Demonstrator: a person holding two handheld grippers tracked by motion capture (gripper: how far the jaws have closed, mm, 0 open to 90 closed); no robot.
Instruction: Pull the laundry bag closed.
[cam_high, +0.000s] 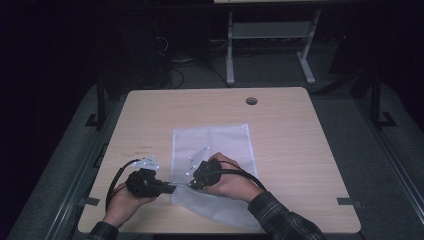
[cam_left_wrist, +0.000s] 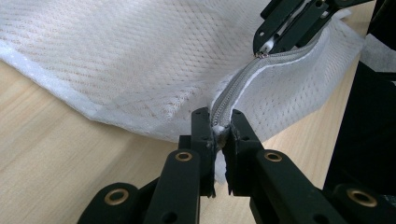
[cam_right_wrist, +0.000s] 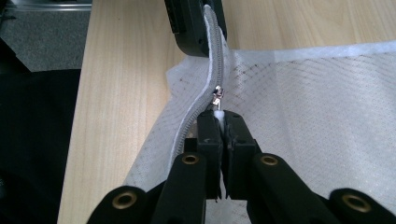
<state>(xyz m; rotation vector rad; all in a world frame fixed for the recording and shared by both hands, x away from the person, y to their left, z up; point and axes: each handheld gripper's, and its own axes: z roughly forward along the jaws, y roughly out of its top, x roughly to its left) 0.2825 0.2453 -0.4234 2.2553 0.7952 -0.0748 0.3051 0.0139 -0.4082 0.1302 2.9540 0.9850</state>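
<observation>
A white mesh laundry bag lies flat on the wooden table, with its near end lifted between the two grippers. Its grey zipper runs along that end. My left gripper is shut on the bag's edge at the zipper's end. In the high view the left gripper points right toward the bag's corner. My right gripper is shut on the white pull tab just behind the metal slider. In the high view the right gripper faces the left one, a short way off. The zipper between them looks closed.
A round cable hole sits near the table's far edge. Behind the table, a white desk frame stands on the dark floor. Bare wood lies to the right of the bag and beyond it. The table's front edge is close under both hands.
</observation>
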